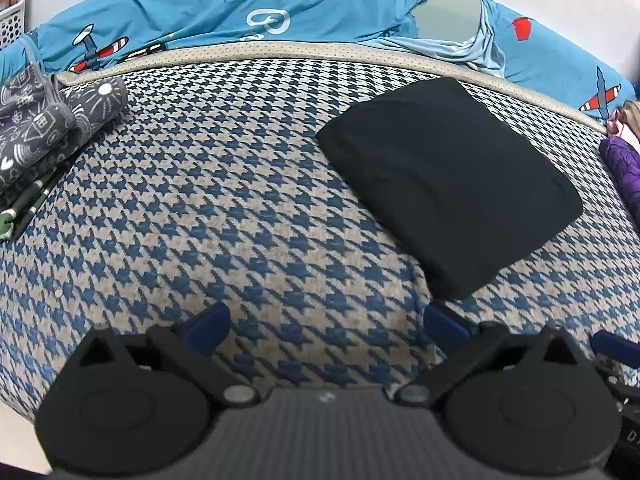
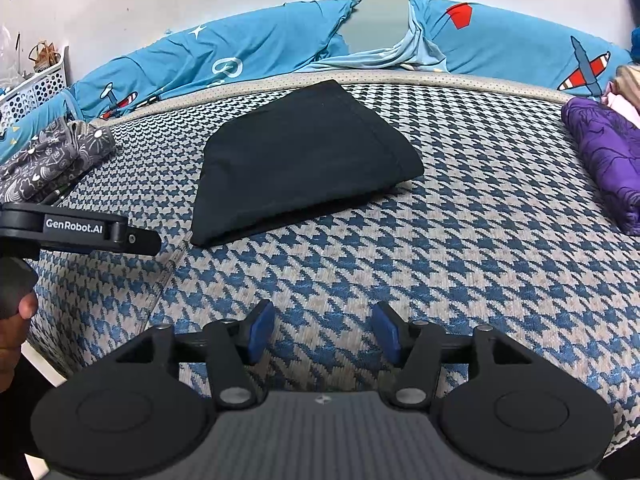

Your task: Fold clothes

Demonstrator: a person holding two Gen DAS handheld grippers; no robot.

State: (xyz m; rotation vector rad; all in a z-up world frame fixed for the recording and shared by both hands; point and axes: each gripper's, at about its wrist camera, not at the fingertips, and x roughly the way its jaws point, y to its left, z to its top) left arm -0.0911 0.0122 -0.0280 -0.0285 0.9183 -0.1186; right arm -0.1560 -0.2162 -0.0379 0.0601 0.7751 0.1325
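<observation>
- A black folded garment point(image 1: 448, 184) lies flat as a neat, thick rectangle on the blue-and-beige houndstooth mattress point(image 1: 224, 200), toward the far middle of the surface and just short of its beige piped edge.
- The left gripper point(image 1: 326, 326) hovers low over the bare mattress near the garment's near corner; its blue-padded fingers point(image 1: 208, 320) are spread wide and hold nothing.
- The right gripper point(image 2: 323, 332) also hangs above bare mattress, nearer than the garment and well apart from it, with its blue fingers point(image 2: 262, 330) moderately apart and empty.
- In the right wrist view, the left gripper's black body crosses the left edge, with a person's hand point(image 2: 16, 320) on its handle.
- A grey patterned cloth bundle point(image 1: 48, 120) sits at the far left.
- A purple folded fabric point(image 2: 608, 160) rests at the right edge.
- A turquoise airplane-print sheet point(image 2: 248, 56) is bunched along the far side against the wall.
</observation>
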